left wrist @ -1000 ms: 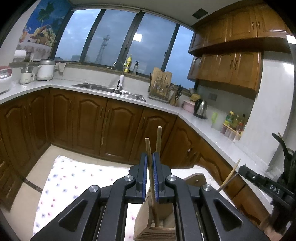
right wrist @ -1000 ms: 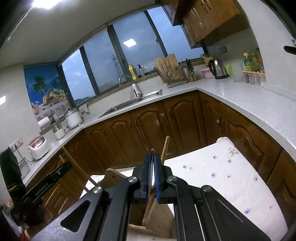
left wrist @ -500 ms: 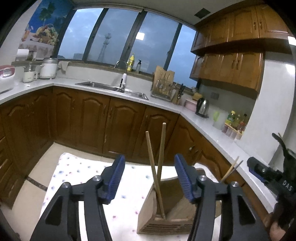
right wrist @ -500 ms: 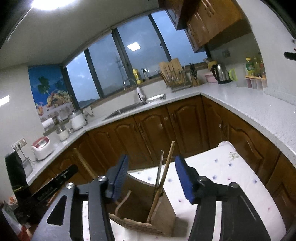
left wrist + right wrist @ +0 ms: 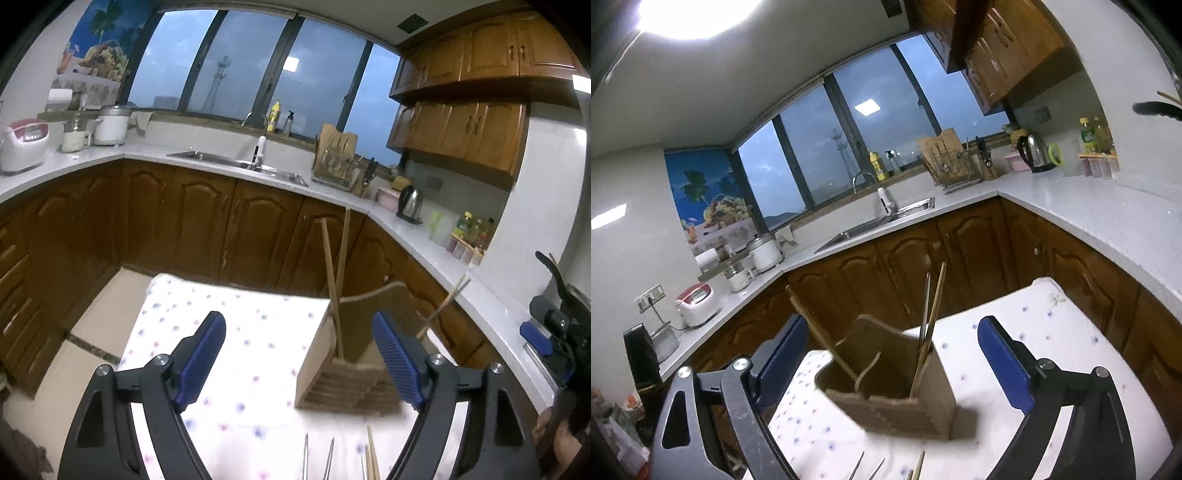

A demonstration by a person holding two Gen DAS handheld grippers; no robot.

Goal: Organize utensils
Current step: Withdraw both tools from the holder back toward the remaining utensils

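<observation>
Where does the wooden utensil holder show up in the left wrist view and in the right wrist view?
Left wrist: the wooden utensil holder sits lower centre-right on the dotted cloth, near the right finger.
Right wrist: the holder sits lower centre, between the two fingers.
Shared landmark: the steel kettle on the far counter.

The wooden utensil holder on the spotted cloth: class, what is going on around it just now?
A person is sorting utensils with a gripper in each hand. The wooden utensil holder stands on the spotted cloth with several chopsticks leaning inside it. Both the left gripper and the right gripper are opening, with nothing gripped between their pads. More utensils lie on the cloth in front of the holder, not yet put away.
</observation>
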